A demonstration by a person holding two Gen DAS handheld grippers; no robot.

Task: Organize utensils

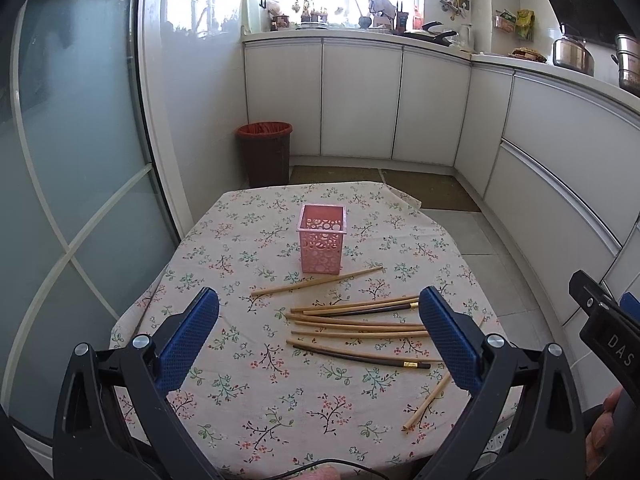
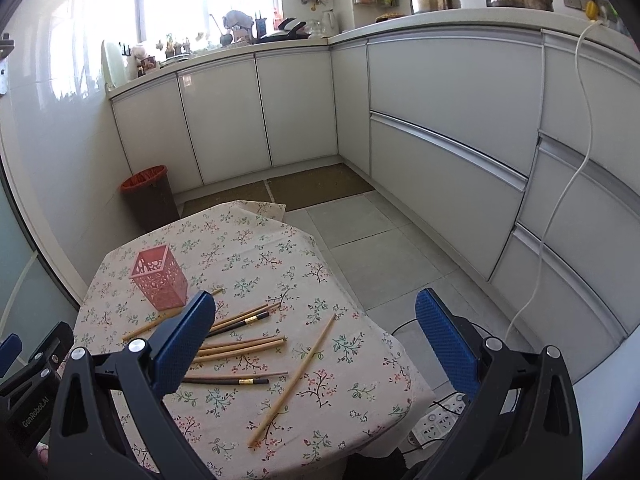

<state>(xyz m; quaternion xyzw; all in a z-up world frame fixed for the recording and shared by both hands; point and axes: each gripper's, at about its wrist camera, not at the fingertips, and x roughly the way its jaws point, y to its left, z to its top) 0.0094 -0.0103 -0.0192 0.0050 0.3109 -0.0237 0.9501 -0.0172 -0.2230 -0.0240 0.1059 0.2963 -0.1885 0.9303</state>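
Note:
A pink perforated holder [image 1: 322, 238] stands upright and empty on the floral tablecloth [image 1: 240, 392]; it also shows in the right wrist view [image 2: 160, 278]. Several wooden and two dark chopsticks [image 1: 360, 322] lie scattered in front of it, also seen in the right wrist view [image 2: 244, 346]. One light chopstick [image 2: 294, 380] lies apart to the right. My left gripper [image 1: 320, 316] is open and empty above the table's near side. My right gripper [image 2: 316, 316] is open and empty over the table's right edge.
A brown bin with a red liner [image 1: 266, 152] stands behind the table. White cabinets [image 1: 360, 96] run along the back and right. A power strip [image 2: 436, 424] and cables lie on the floor at the table's right. A glass door [image 1: 80, 160] is on the left.

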